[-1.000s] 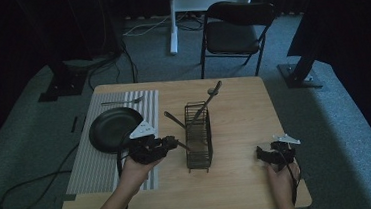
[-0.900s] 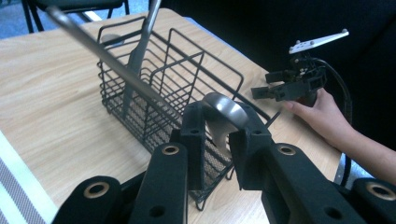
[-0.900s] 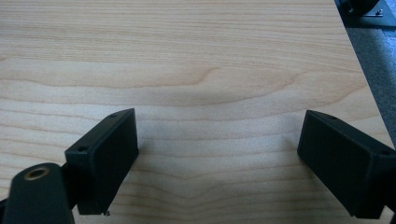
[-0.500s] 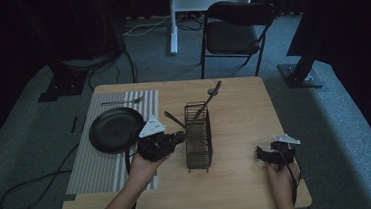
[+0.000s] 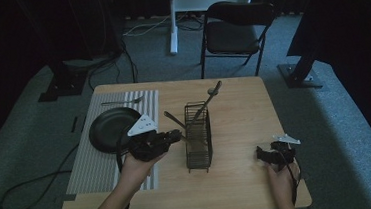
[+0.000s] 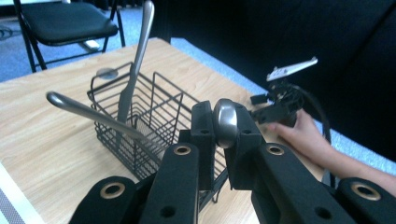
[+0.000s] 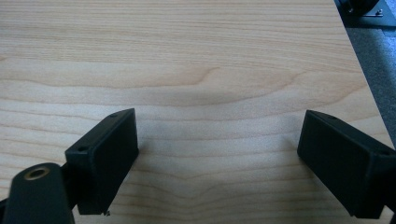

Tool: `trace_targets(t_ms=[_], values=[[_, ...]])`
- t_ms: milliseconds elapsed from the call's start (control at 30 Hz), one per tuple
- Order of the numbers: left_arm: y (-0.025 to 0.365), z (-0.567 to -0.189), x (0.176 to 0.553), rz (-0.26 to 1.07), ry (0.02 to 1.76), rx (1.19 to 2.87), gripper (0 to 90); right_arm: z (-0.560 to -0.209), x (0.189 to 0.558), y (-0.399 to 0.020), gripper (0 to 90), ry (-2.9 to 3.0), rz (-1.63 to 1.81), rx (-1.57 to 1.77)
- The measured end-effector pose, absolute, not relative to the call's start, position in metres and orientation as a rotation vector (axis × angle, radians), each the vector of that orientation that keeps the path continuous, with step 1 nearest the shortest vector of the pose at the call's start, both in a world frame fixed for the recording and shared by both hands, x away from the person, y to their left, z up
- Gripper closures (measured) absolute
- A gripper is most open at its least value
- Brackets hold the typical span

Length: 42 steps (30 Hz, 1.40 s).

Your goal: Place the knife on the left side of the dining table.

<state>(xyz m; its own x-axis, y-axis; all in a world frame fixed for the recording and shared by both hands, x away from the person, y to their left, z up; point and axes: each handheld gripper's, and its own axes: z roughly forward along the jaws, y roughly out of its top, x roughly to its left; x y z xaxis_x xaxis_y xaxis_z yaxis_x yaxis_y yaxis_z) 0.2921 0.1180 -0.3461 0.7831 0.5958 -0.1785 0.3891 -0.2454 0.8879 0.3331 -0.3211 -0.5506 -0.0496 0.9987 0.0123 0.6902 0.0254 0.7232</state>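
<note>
Nearest the person, at the table's front right corner, the right gripper [image 5: 267,154] rests low over bare wood. In the right gripper view its two black jaws stand wide apart with nothing but the light wooden table [image 7: 201,60] between them, so it is released and grips nothing.

Further in and to the left, the left gripper [image 5: 175,134] hangs just above the tabletop, pointing at the black wire cutlery basket [image 5: 198,138] beside it. In the left gripper view its jaws are clenched on a piece of steel cutlery [image 6: 226,122]: the rounded metal end sits pinched between the pads. What kind of utensil it is I cannot tell, since only that end shows. The jaws have just been closing on it. The held piece is right at the near side of the basket, above the wood.

The basket stands upright near the middle of the table. A steel utensil handle [image 6: 135,60] leans out of it toward the far side, and another handle [image 6: 91,113] slants out toward the left.

Left of the basket a black frying pan [image 5: 109,130] lies on a grey striped placemat [image 5: 90,167]. At the mat's far edge lies a thin utensil [image 5: 123,102], too small to identify.

Beyond the table, a black folding chair [image 5: 235,33] stands on the grey carpet.
</note>
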Motion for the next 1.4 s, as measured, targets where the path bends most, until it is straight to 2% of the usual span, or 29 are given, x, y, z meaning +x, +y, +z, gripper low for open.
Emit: trace_targets(t_ms=[567,833,1200,1400], values=[[0.14,-0.306,0.275,0.293,0.711,1.798,83.7,-0.551,0.333,-0.321,11.4,1.793,0.779,1.715],[0.166,-0.287,0.266,0.364,0.728,1.739,83.7,-0.551,0.333,-0.321,11.4,1.794,0.779,1.715],[0.194,-0.289,0.265,0.422,0.796,1.728,83.7,-0.551,0.333,-0.321,11.4,1.794,0.779,1.715],[0.223,-0.303,0.273,0.439,0.902,1.709,83.7,-0.551,0.333,-0.321,11.4,1.794,0.779,1.715]])
